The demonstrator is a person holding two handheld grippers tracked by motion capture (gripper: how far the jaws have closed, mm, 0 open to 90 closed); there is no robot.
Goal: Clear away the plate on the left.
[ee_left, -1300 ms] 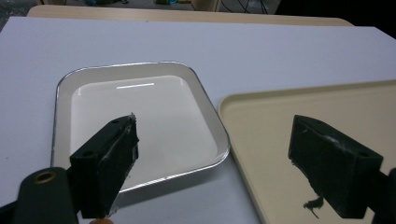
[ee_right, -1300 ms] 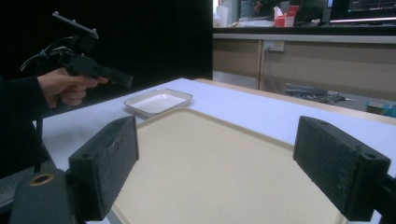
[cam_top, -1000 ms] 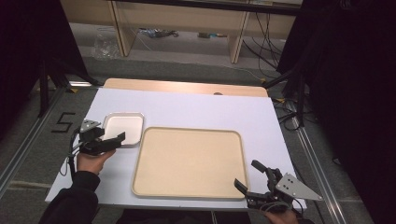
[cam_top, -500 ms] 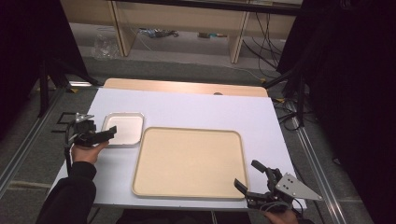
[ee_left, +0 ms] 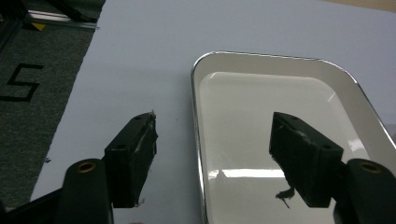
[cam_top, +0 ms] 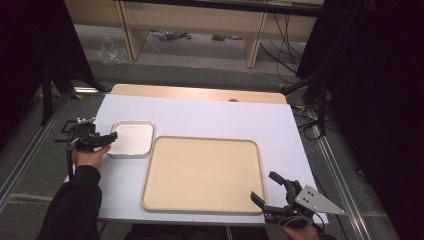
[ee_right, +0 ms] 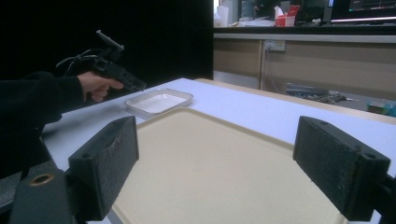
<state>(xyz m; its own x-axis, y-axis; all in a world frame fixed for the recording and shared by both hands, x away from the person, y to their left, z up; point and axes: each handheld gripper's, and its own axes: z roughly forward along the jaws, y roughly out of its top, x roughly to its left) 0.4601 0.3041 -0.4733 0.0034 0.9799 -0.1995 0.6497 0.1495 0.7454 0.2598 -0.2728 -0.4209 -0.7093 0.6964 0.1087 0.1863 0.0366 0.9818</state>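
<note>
- Lining up my left gripper (cam_top: 102,138) on the small white enamel tray (cam_top: 131,138); jaws spread wide, holding nothing.
- In the left gripper view the jaws straddle the tray's near-left rim (ee_left: 195,140): one pad over the white table cover (ee_left: 140,60), the other above the tray floor. Cannot tell whether either pad touches yet.
- Tray sits flat on the cover at the table's left side, just beside the far-left corner of the big beige serving tray (cam_top: 200,172). Whether the two touch, I can't tell.
- Right gripper (cam_top: 272,197) parked at the beige tray's near-right corner, jaws released, empty. Its own view looks across the beige surface (ee_right: 210,168) to the white tray (ee_right: 159,101) and the other hand (ee_right: 95,86).
- Handling guess: white tray is rigid, light, empty. Glossy coating with a thin metal-edged rim, so likely slippery and could chip if knocked.
- Best grip: pinch the raised rim wall on the left side, one pad inside, one outside, mid-edge rather than at the rounded corner.
- Risk: a shallow bite on a sloped wall could let it skid or tip.
</note>
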